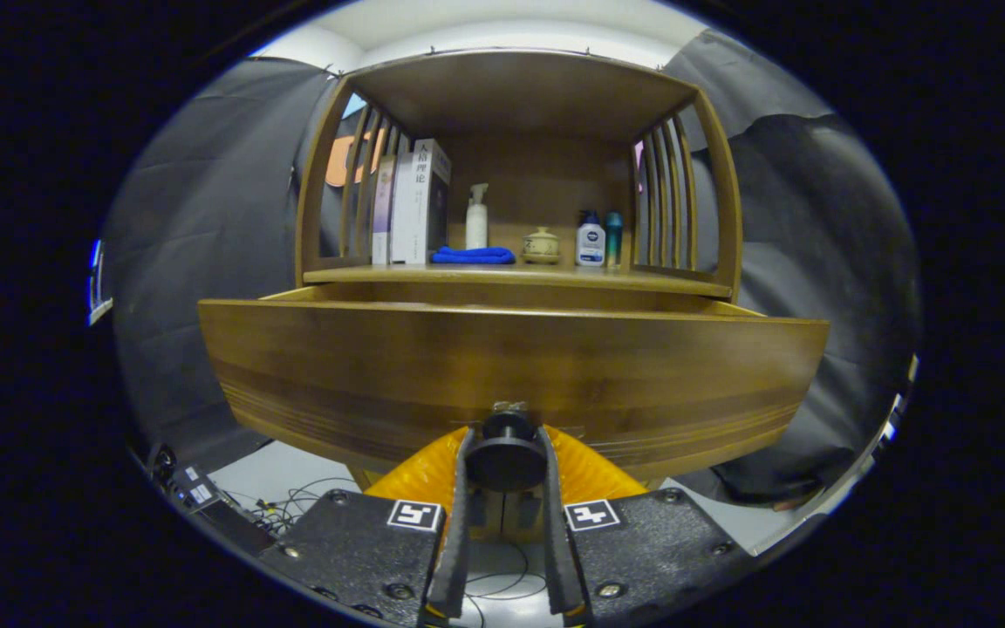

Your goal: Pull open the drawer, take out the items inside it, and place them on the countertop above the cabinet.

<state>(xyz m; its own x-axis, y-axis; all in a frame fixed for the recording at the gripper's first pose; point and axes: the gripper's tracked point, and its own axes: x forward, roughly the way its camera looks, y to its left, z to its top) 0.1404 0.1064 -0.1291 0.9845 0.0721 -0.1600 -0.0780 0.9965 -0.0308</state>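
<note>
I am looking forward along my gripper [505, 453], and its two fingers are closed narrowly on the round dark knob [505, 460] at the bottom centre of the drawer [511, 371] front, one finger pressing on each side of it. The drawer is a wide wooden front that stands pulled out toward me from the cabinet [520, 96]; from this low angle I cannot see what lies inside it. Directly above and behind the drawer runs the countertop [520, 276], a wooden shelf enclosed by slatted side rails and a wooden roof. Standing on it from left to right: several upright books [411, 205] against the left slats, a folded blue cloth [473, 255] just beside them, a white pump bottle [476, 218] behind the cloth, a small lidded ceramic jar [541, 245] near the middle, then a white bottle [591, 239] with a dark cap touching or almost touching a slim teal bottle [613, 235] by the right slats. Below the drawer, cables [293, 506] trail over a pale floor to the left of my fingers
</note>
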